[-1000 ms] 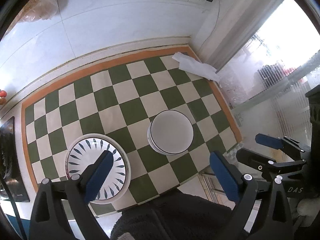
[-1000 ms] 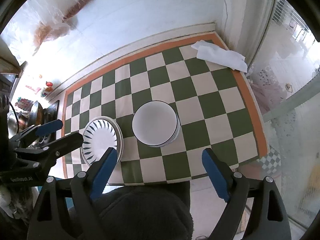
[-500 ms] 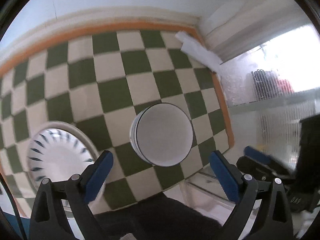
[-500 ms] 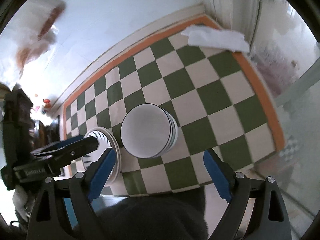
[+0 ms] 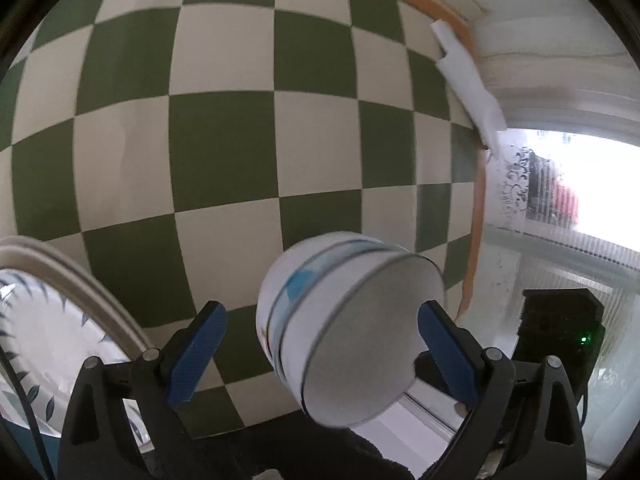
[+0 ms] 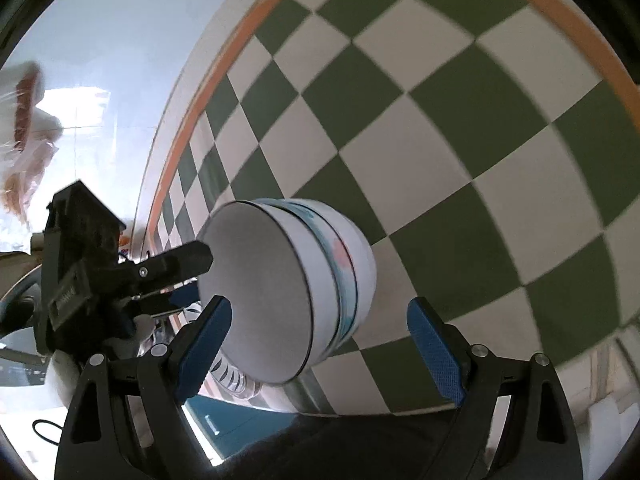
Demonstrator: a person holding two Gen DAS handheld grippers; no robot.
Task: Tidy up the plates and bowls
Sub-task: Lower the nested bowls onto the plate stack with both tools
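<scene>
A stack of white bowls (image 5: 344, 344) with a thin dark rim and blue marks stands near the front edge of the green-and-cream checkered cloth (image 5: 224, 148); it also shows in the right wrist view (image 6: 288, 300). My left gripper (image 5: 320, 348) is open, low, its blue pads either side of the stack without touching. My right gripper (image 6: 320, 340) is open, also straddling the stack. A stack of white plates with dark leaf marks (image 5: 48, 344) lies left of the bowls. The left gripper's body (image 6: 88, 264) shows at the left of the right wrist view.
A folded white cloth (image 5: 468, 84) lies at the cloth's far right corner by the window frame. The white tiled wall (image 6: 100, 40) runs behind the orange border. A black device with a green light (image 5: 560, 328) sits at the right.
Both grippers have dropped down and moved in close to the bowl stack, which now sits between each pair of open fingers. The plates have slid to the left edge of view.
</scene>
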